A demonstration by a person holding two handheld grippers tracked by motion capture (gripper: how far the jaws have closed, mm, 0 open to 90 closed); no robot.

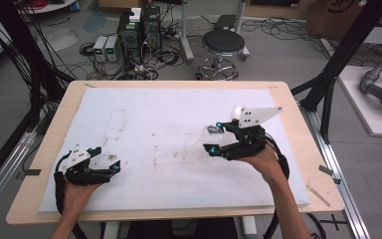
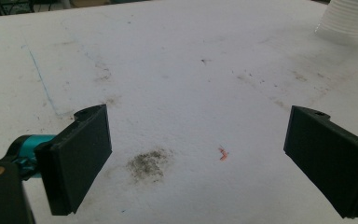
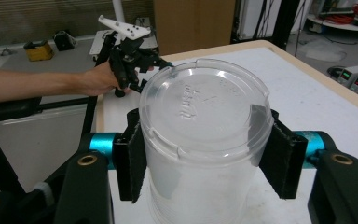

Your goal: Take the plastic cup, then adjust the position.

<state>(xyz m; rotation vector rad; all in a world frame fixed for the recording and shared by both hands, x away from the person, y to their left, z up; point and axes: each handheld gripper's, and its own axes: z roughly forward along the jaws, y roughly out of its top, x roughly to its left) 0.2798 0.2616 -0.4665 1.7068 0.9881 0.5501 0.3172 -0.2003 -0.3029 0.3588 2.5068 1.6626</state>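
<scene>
A clear plastic cup [image 3: 204,116] sits between the black pads of my right gripper [image 3: 205,154], which is shut on its sides. The cup's embossed base points away from the camera. In the high view the right gripper [image 1: 213,143] holds the cup [image 1: 214,132] just above the white mat [image 1: 169,114], right of centre. My left gripper [image 1: 113,167] rests low at the mat's front left. Its jaws [image 2: 196,154] stand wide open over bare, stained mat with nothing between them. A pale ribbed cup [image 2: 347,18] shows at the top right corner of the left gripper view.
The white mat covers a wooden table [image 1: 298,114]. A dark smudge [image 2: 149,164] and a small red speck [image 2: 223,153] mark the mat between the left jaws. Beyond the table stand a black stool [image 1: 223,42], electronics boxes [image 1: 139,30] and loose cables.
</scene>
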